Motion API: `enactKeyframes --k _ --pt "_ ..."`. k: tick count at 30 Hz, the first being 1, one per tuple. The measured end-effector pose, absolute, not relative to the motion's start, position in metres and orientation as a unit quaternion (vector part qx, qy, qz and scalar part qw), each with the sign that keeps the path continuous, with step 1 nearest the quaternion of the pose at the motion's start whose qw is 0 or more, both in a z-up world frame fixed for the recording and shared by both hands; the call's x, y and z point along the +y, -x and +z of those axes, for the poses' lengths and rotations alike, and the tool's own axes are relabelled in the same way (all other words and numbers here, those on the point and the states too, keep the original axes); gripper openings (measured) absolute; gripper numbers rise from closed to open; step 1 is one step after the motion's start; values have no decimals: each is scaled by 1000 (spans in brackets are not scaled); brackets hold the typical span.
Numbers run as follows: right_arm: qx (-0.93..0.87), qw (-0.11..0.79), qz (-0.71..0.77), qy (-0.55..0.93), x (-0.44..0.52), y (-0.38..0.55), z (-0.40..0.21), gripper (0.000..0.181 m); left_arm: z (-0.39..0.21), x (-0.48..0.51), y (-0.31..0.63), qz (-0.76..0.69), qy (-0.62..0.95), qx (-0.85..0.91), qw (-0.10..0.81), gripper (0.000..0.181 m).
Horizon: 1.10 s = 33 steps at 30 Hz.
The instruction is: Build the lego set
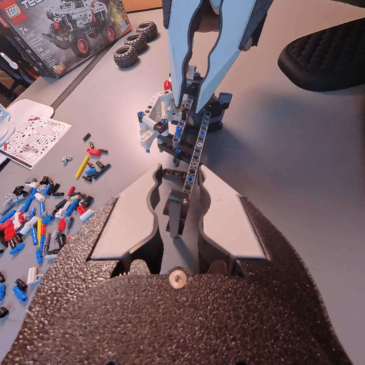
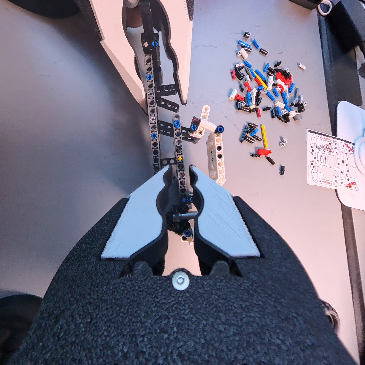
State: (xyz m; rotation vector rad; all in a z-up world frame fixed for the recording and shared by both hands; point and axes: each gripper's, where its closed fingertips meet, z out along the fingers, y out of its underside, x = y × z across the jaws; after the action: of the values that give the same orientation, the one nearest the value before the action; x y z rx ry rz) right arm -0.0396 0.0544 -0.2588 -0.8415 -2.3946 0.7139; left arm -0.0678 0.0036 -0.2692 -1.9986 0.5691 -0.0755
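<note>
Both hand-held grippers, left [image 1: 180, 169] & right [image 2: 179, 167], clamp lego chassis [image 1: 183, 134]; box [image 1: 59, 33] w/ unseen contents.

Printed box [image 1: 59, 35]; sticker sheet [image 1: 33, 138], perhaps lettered.

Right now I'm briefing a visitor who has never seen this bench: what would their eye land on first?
First, the half-built chassis in the middle of the table, gripped from both ends by the left tongs and the right tongs. Next, the bright scatter of loose pieces at the left, with a sticker sheet behind it. Last, the set's box and three black tyres at the far edge.
</note>
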Motion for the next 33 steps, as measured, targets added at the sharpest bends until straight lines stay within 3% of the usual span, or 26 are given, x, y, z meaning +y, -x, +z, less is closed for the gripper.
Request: enactKeyframes --k 9,14,18,21,33 --pt "-879 313 237 271 56 40 -259 7 -256 4 65 69 787 301 534 35" --pt "-856 425 209 209 57 45 -254 7 -254 4 67 79 776 302 548 37" --pt "-826 526 155 131 60 48 -249 7 -260 5 70 57 788 289 541 57" --pt "-800 579 132 89 61 47 -249 8 -267 4 68 61 792 299 529 53" --pt "-772 607 157 104 61 46 -246 10 -269 6 73 94 791 306 522 46"
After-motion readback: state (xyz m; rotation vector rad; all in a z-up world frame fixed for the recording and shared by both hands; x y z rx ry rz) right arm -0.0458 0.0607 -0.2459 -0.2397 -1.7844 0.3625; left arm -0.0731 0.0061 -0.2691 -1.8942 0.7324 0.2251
